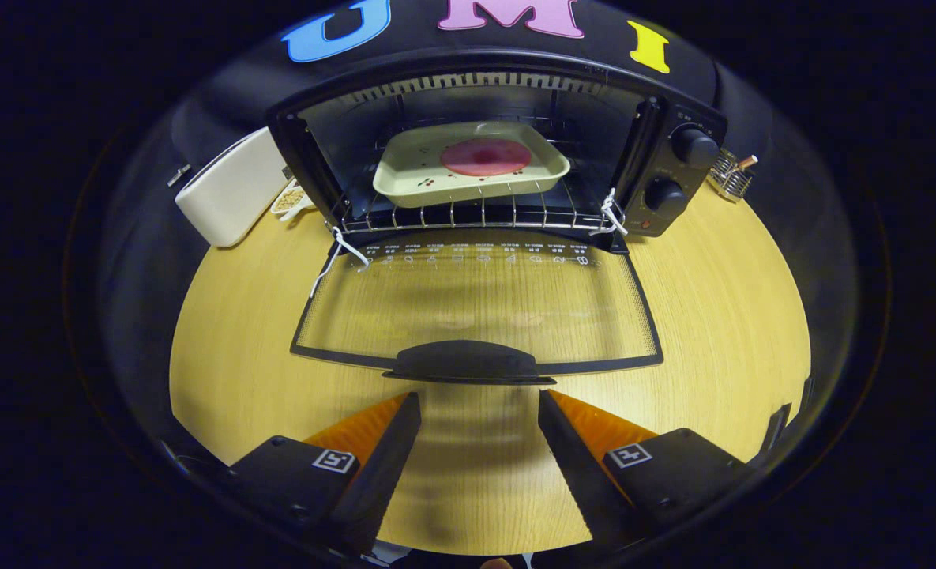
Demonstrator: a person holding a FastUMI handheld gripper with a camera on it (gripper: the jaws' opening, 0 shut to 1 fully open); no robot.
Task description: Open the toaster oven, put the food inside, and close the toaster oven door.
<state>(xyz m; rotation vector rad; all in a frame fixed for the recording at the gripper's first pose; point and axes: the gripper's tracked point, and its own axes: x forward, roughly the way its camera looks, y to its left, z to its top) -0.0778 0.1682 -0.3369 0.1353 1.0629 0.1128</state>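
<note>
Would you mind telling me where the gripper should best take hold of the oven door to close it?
Probably by the dark handle on the door's free edge, coming from the front. The door lies flat, open toward the gripper, so the handle sits just ahead of the open, empty fingers, farthest from the hinge. The tray is already on the rack.

A staged kitchen corner in a recording booth.
Beyond the gripper (479, 399) stood a toaster oven (483, 150) on a wooden table (712, 316), black cloth (223, 87) behind, perhaps a snack dish (290, 197) alongside.
</note>
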